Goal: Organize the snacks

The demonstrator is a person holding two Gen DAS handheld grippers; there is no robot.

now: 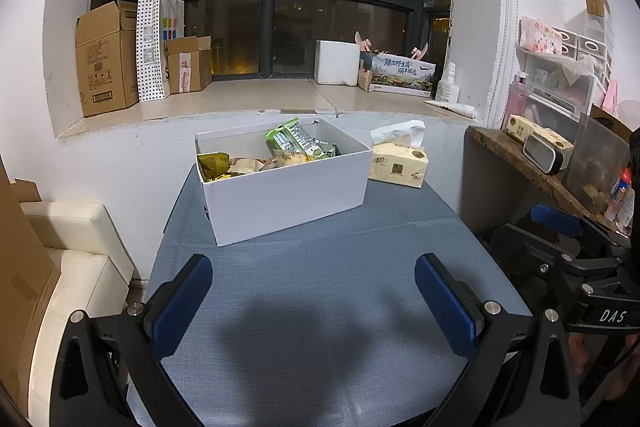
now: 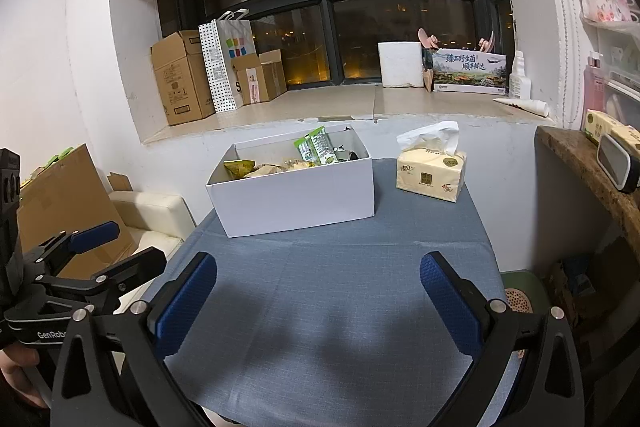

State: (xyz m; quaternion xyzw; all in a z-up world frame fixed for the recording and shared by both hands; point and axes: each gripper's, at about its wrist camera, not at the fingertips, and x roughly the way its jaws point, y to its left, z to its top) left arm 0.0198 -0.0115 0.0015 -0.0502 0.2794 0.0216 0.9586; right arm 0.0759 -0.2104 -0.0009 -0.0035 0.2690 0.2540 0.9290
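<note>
A: Blue cloth covers the counter (image 1: 320,287), and nothing loose lies on the part in view. The snacks (image 1: 280,151) all sit inside the white box (image 1: 288,187) at the far side, a tissue pack (image 1: 398,167) just beside it.

B: And the tools?

A: The left hand-held gripper (image 1: 312,303) hangs over bare cloth, fingers wide apart, holding nothing. The right hand-held gripper (image 2: 318,303) is the same: spread and empty.

B: So which step is this?

A: Likely the very end or a pause. If sorting goes on, either one must reach forward over the box rim, dropping onto a packet such as the green one (image 2: 316,147).
</note>
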